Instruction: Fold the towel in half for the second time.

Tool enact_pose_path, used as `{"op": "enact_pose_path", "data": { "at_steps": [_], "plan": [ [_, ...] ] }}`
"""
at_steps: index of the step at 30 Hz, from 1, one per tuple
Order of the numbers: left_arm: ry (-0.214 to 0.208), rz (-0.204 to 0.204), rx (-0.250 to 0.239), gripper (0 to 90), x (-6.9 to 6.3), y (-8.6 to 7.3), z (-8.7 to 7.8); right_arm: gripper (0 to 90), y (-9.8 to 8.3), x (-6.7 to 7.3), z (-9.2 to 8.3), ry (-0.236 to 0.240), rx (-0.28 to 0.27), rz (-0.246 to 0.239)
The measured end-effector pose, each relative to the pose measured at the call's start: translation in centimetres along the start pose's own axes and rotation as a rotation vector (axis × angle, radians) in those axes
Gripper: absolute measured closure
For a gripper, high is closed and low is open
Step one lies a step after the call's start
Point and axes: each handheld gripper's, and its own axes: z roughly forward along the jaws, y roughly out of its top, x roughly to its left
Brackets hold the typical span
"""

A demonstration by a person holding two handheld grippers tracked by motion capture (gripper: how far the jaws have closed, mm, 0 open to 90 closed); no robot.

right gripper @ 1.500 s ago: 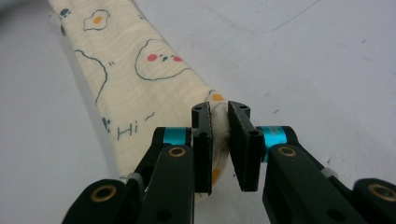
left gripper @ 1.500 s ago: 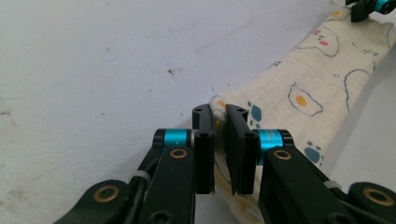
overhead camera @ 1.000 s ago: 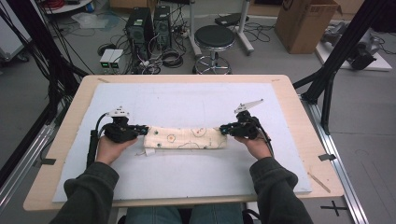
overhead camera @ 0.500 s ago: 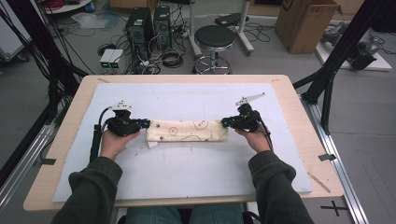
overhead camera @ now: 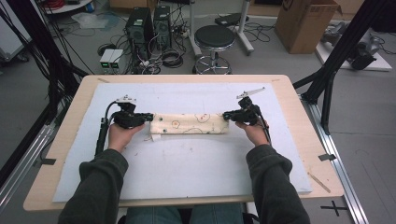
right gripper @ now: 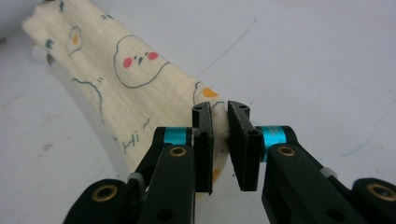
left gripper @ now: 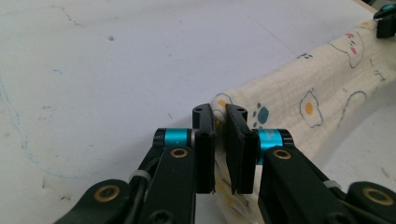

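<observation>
A cream cloth (overhead camera: 190, 124) printed with eggs, paws and faces lies folded into a long strip across the white mat (overhead camera: 187, 163), stretched between both hands. My left gripper (overhead camera: 148, 117) is shut on the strip's left end; in the left gripper view the cloth (left gripper: 322, 93) runs from between the pads (left gripper: 204, 140) toward the upper right. My right gripper (overhead camera: 227, 115) is shut on the right end; the right gripper view has the cloth (right gripper: 126, 70) leading from its pads (right gripper: 243, 140) to the upper left. The far tip of the other gripper (left gripper: 386, 21) pinches the opposite end.
The mat covers a wooden table (overhead camera: 70, 140). Beyond the table's far edge stand a black stool (overhead camera: 213, 39), computer towers (overhead camera: 144, 23) with tangled cables and a cardboard box (overhead camera: 306, 23). Black frame legs (overhead camera: 336, 60) rise at the right and left.
Both grippers have carried the stretched cloth strip away from the person, toward the far side of the mat. Both grips are unchanged.
</observation>
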Motion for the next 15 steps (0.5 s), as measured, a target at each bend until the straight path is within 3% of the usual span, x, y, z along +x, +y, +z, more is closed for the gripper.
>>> {"op": "enact_pose_path", "data": {
  "at_steps": [3,6,8,15],
  "plan": [
    [0.034,0.0,0.017,79.1,0.3,-0.1,0.8,79.4,-0.2,-0.4,0.8,-0.011,0.009,0.01],
    [0.033,-0.005,0.026,65.3,0.5,-0.3,1.0,71.6,-0.3,-0.6,1.3,-0.034,0.014,0.006],
    [0.022,0.006,0.033,57.7,0.5,-0.3,0.8,65.9,-0.4,-0.8,1.3,-0.024,0.004,0.01],
    [-0.018,0.031,-0.01,55.9,-0.3,0.2,-0.8,57.9,0.0,0.1,0.1,-0.012,-0.045,-0.013]
  ]
}}
